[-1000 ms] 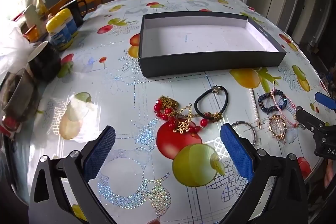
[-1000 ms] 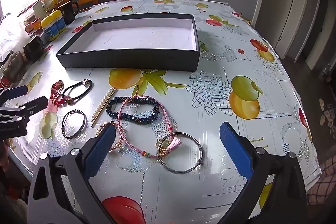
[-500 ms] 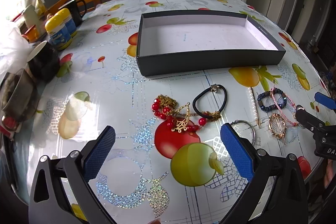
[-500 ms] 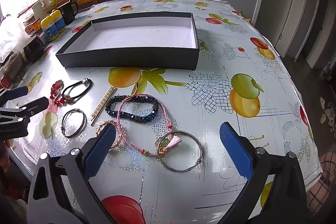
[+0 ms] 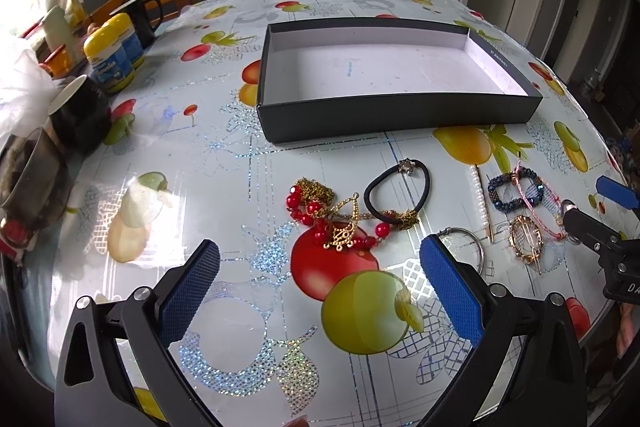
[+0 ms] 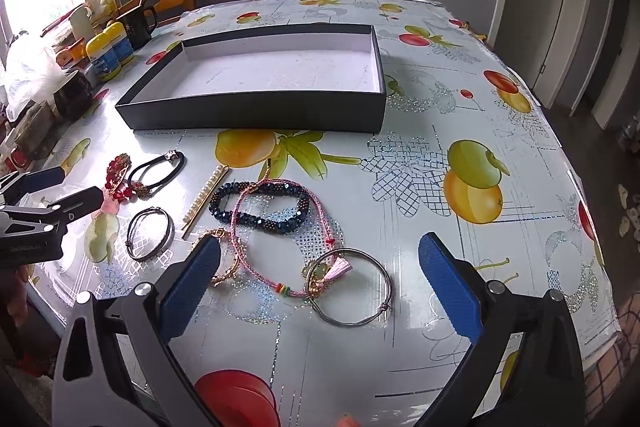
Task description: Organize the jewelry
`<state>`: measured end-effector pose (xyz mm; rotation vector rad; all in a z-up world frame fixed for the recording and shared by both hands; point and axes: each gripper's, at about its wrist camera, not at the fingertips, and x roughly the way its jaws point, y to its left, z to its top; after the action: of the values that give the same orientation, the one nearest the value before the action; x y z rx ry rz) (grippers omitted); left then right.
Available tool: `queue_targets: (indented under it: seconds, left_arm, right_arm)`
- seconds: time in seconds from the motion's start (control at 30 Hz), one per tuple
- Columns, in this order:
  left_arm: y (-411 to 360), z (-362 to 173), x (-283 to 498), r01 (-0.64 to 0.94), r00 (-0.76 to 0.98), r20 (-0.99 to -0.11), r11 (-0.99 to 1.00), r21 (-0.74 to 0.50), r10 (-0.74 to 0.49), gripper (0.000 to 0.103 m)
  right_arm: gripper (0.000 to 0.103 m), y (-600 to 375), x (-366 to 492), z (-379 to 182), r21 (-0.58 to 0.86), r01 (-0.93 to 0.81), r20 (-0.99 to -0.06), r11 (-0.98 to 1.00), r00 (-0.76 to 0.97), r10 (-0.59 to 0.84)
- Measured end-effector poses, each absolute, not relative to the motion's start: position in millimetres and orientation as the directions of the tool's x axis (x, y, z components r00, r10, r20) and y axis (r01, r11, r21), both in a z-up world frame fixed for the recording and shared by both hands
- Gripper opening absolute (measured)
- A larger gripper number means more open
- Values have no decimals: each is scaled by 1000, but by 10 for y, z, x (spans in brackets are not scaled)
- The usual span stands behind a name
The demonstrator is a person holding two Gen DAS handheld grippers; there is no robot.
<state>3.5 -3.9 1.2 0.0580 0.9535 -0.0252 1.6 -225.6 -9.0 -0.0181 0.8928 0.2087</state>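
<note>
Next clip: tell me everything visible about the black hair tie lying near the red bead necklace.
The black hair tie is a thin elastic loop, roughly oval, lying flat on the fruit-print tablecloth in front of the dark box. A small metal charm sits on its far side. Its near edge overlaps the gold chain of the red bead necklace. Neither gripper touches it.

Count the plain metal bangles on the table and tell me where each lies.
2. The large bangle lies nearest the camera in the right wrist view, with a pink tassel inside it. The small bangle lies further left, beside the pearl hairpin. None looks hidden.
</note>
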Motion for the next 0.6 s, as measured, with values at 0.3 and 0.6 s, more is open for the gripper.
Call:
queue_targets:
  seconds: [0.3,0.6]
  left_arm:
    - [-6,43,28,69,578,-816,997,18,-25,101]
    - [48,48,14,67,575,-818,996,56,8,101]
  right_arm:
    - [98,-2322,23,-66,96,-211,-766,973,608,207]
    - [83,-2440,16,-105,117,-199,-779,973,590,214]
